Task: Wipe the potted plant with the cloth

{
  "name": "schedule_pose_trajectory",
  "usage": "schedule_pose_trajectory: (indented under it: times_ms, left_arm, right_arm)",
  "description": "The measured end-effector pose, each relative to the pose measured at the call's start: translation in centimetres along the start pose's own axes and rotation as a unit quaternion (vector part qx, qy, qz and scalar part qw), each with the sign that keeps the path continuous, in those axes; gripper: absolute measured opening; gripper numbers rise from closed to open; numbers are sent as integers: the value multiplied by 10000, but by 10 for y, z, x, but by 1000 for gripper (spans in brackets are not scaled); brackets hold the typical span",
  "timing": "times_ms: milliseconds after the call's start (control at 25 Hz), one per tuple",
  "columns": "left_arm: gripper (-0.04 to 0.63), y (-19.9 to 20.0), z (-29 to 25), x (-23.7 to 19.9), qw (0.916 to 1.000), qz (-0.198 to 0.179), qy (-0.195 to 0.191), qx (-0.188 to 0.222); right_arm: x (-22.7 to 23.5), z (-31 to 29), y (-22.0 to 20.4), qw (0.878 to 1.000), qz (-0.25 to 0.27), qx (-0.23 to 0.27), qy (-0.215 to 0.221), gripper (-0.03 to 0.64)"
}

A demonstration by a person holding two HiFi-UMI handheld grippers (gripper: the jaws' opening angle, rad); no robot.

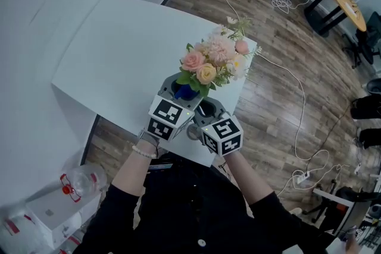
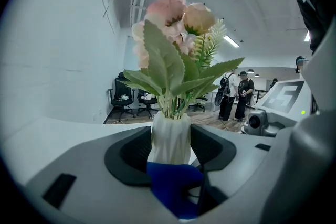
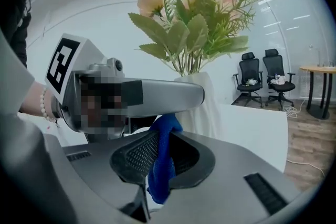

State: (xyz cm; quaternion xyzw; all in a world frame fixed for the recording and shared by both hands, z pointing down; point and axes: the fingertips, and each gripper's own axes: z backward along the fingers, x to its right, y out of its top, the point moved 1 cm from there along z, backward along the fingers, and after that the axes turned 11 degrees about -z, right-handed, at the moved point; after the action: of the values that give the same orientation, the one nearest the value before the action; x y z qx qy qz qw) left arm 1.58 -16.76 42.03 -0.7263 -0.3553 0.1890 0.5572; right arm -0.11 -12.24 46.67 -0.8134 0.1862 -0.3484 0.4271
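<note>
Head view: white smooth surface (image 1: 119, 50) runs from upper left to centre. The potted plant (image 1: 211, 62), pink and cream fake flowers with green leaves, stands near the surface's right edge. The left gripper (image 1: 189, 87) and right gripper (image 1: 207, 109) are side by side at the plant's base, with a bit of blue cloth (image 1: 186, 93) between them. A white cable (image 1: 297, 104) lies on the wood floor at right and a plastic bottle (image 1: 80, 181) at lower left.

Left gripper view: left gripper (image 2: 170, 147) jaws sit against both sides of the plant's (image 2: 170, 81) white ribbed vase, clamped on it. The cloth (image 2: 173, 186) is bunched low in front and hides the vase foot. Office chairs (image 2: 123, 97) behind.

Right gripper view: right gripper (image 3: 163, 160) is pinched on the soft, fuzzy cloth (image 3: 161, 165), which rises to the left gripper's (image 3: 173, 97) grey jaw. That jaw covers the lower vase; the plant (image 3: 194, 34) is at top centre.
</note>
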Motion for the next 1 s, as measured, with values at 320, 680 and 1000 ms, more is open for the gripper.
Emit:
schedule_pose_trajectory:
  times_ms: [320,680,1000]
  left_arm:
    - [239,1,1,0,10000,14,4,12]
    - [239,1,3,-1,10000,27,37,53]
    - [240,5,6,-2,9999,17,79,144]
  right_arm:
    - [14,-13,-32,9981,19,-584,-189,74]
    - [50,-6,-64,9930,-61,-1002,-623,74]
    - [79,24,-57,9897,-250,-860,-1120,74]
